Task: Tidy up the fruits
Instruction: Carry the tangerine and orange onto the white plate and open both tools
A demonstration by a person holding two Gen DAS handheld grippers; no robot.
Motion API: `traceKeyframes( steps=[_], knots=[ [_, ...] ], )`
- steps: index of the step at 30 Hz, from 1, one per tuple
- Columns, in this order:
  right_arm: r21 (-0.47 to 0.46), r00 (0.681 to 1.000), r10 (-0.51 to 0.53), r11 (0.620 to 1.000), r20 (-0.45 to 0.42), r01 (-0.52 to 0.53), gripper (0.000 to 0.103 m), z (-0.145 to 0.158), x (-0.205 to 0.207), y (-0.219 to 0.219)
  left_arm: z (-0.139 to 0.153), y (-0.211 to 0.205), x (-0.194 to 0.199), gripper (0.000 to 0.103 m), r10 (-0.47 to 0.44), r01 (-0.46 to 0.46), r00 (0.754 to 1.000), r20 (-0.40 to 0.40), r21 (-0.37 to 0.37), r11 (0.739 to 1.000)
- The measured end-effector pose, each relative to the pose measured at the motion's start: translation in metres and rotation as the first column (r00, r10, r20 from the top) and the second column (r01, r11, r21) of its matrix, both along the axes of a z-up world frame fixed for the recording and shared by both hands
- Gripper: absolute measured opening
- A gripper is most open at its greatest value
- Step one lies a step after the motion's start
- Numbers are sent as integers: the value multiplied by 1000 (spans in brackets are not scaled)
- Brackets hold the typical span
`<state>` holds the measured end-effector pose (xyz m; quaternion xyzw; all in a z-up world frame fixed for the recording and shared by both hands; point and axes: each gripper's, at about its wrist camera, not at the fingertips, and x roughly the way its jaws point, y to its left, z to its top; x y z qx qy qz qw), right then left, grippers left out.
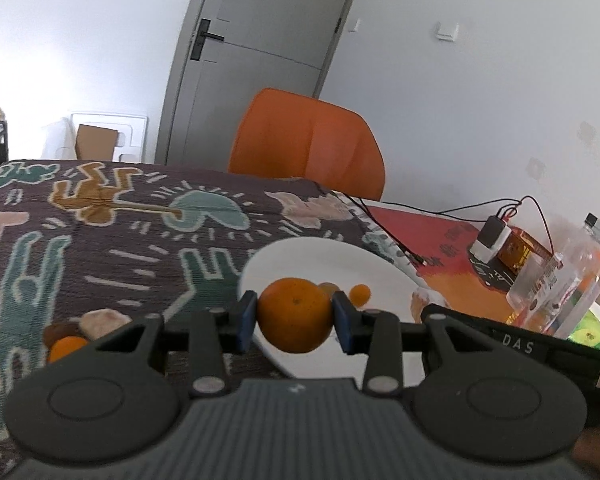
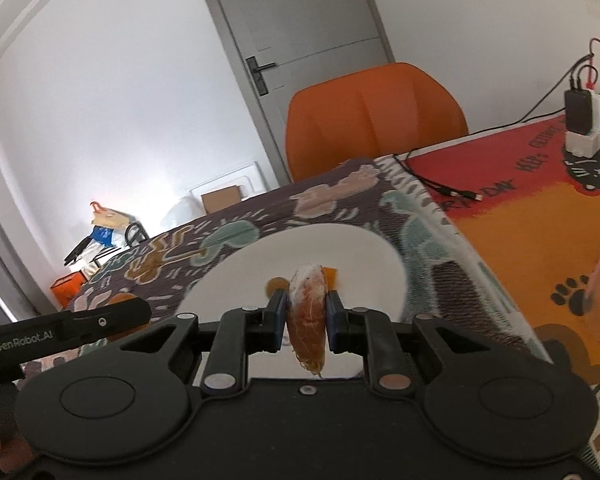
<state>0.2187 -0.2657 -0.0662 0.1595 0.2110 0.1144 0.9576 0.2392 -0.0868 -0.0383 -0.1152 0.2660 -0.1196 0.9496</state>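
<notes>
The left gripper [image 1: 295, 318] clamps a round orange fruit [image 1: 295, 315] between blue pads [image 1: 245, 320], above a white ceramic plate [image 1: 324, 260] on the patterned cloth-covered surface [image 1: 120, 232].

We are in a lived-in room of a home: a table under a patterned woven cloth [image 1: 100, 232], an orange chair [image 1: 308, 144] pushed up to it, a grey door [image 1: 256, 56] with a lever handle, and cardboard boxes [image 1: 96, 142] along plain white walls.
</notes>
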Motion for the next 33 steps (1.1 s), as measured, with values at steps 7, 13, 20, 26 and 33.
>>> traceKeyframes(
  steps=[7, 13, 20, 26, 33],
  knots=[
    [1, 1000, -23, 1000, 0, 23, 20, -5, 10, -14, -5, -18, 12, 39, -21, 21, 1000, -15, 14, 1000],
    [-5, 998, -54, 999, 30, 54, 42, -1, 2, -20, -10, -33, 19, 39, -44, 45, 999, -30, 27, 999],
    [36, 999, -44, 998, 28, 43, 43, -2, -13, -26, -5, -36, 17, 48, -25, 26, 1000, -14, 28, 999],
    [35, 999, -31, 999, 30, 30, 51, -3, -20, -19, 6, -17, 7, 67, 26, -27, 1000, 13, 19, 999],
    [28, 999, -16, 999, 41, 15, 74, -1, -29, -3, 12, 10, -14, 86, 114, -115, 993, 33, 41, 992]
  ],
)
